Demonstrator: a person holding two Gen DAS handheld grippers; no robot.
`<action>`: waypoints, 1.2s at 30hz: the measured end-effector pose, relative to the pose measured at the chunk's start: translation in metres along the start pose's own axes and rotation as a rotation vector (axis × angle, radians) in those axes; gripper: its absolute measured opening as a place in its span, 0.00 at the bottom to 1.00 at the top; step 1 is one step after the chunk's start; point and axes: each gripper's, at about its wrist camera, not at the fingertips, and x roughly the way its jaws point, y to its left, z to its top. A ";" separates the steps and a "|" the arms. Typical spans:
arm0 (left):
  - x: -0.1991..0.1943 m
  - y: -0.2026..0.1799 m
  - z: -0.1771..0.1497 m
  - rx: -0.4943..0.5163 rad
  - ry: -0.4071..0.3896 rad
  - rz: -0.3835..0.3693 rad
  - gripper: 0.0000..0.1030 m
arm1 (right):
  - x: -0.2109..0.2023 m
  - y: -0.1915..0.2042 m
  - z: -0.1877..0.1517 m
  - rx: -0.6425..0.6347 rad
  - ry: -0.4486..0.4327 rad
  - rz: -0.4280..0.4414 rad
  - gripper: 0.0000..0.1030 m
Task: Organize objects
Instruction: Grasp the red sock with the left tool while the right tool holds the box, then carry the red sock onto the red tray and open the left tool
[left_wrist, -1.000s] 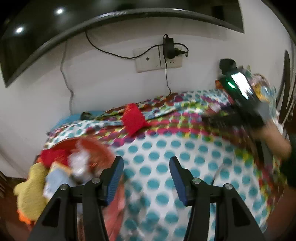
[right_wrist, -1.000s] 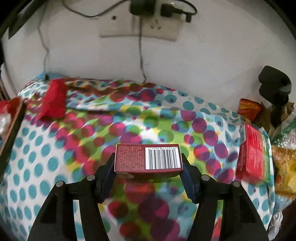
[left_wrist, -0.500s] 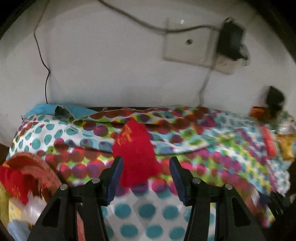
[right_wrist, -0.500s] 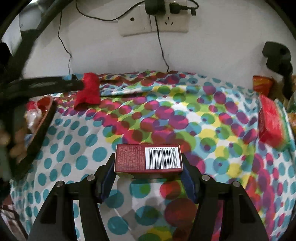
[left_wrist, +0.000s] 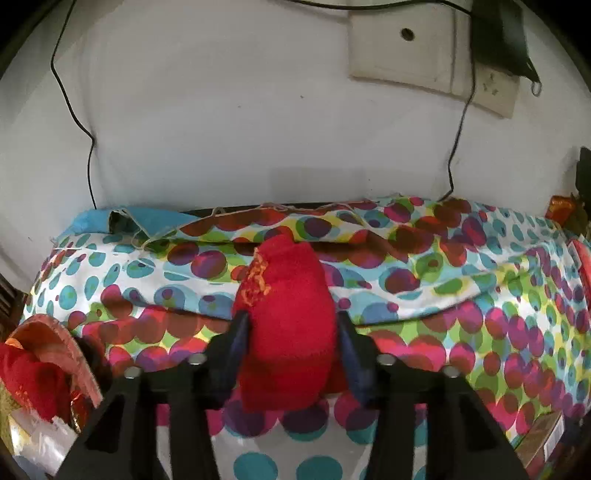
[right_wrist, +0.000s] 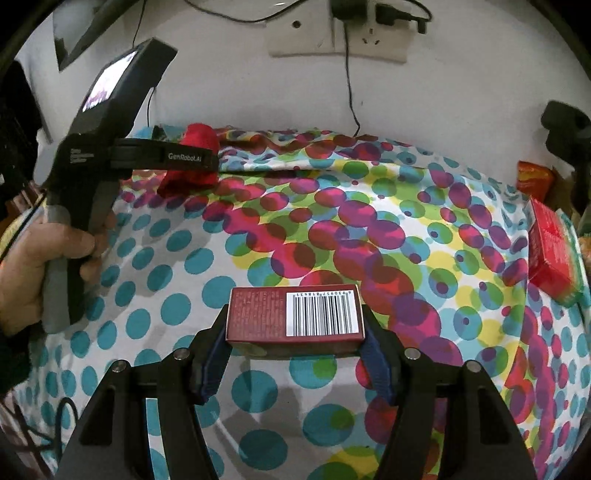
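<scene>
A red cloth pouch (left_wrist: 286, 325) with gold embroidery lies on the polka-dot cloth (left_wrist: 461, 314). My left gripper (left_wrist: 290, 326) has a finger on each side of it, touching it. The pouch (right_wrist: 192, 162) and the left gripper (right_wrist: 207, 158) also show far left in the right wrist view. My right gripper (right_wrist: 295, 325) is shut on a dark red box (right_wrist: 295, 314) with a barcode, held above the cloth (right_wrist: 332, 229).
An orange basket (left_wrist: 59, 339) with a red pouch and wrappers sits at the left edge. A red carton (right_wrist: 550, 251) and snack packets (right_wrist: 533, 177) lie at the right. Cables and a wall socket (right_wrist: 336, 37) are behind the table.
My left gripper has moved forward from the basket to the red pouch and its fingers have closed in around it. My right gripper has drawn back with the box.
</scene>
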 end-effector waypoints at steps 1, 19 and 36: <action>-0.003 0.000 -0.002 0.002 -0.003 -0.001 0.37 | 0.001 0.002 0.000 -0.008 0.003 -0.014 0.61; -0.080 -0.021 -0.048 0.064 -0.035 -0.108 0.31 | 0.002 0.005 0.001 -0.022 0.009 -0.039 0.61; -0.155 -0.006 -0.105 0.119 -0.054 -0.134 0.31 | 0.003 0.007 0.003 -0.022 0.010 -0.043 0.62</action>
